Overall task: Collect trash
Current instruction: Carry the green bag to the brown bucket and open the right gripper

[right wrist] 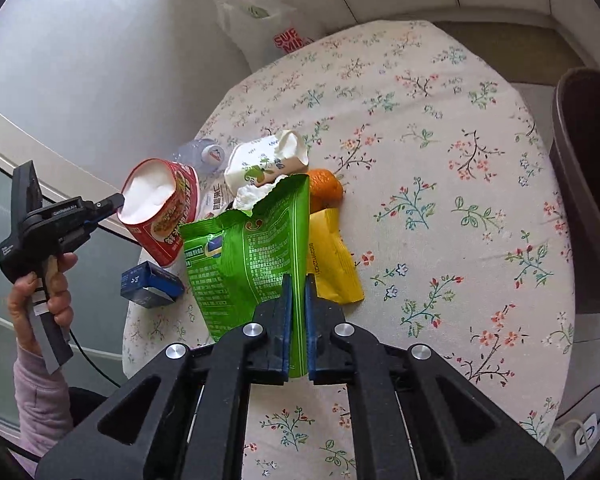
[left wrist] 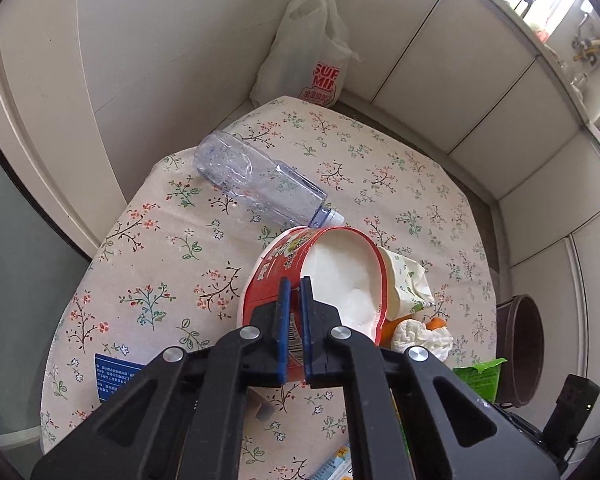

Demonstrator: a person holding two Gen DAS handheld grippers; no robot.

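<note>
Fingers (left wrist: 306, 300) on the left gripper (left wrist: 295, 286) are pinching the rim wall of the red cup (left wrist: 278, 276), one blue pad outside and one inside against the white lining, and in the right view you can see that cup (right wrist: 168, 216) tilted up off the bench (right wrist: 440, 140) with the mouth facing up and left. Right gripper (right wrist: 299, 280) is doing the same sort of thing to the green bag (right wrist: 252, 248): both pads squeezed onto its bottom edge, torn top pointing away from the camera. Rest of the trash is bunched in the middle of the flowery cloth: a clear bottle (left wrist: 256, 184) lying on its side with the cap end just behind the cup, a crushed paper cup (right wrist: 266, 160) with a leaf print, a wad of tissue (left wrist: 420, 338), an orange (right wrist: 324, 190) touching the green bag's top corner, a yellow packet (right wrist: 334, 260) just beside the bag on its right, and a small blue box (right wrist: 150, 284) near the bench edge below the red cup. White shopping bag (left wrist: 312, 52) with red letters sits at the far end of the bench against the wall. Brown bin (left wrist: 520, 344) stands off the right side of the bench. A hand (right wrist: 40, 292) in a pink sleeve is wrapped around the left gripper's handle.
</note>
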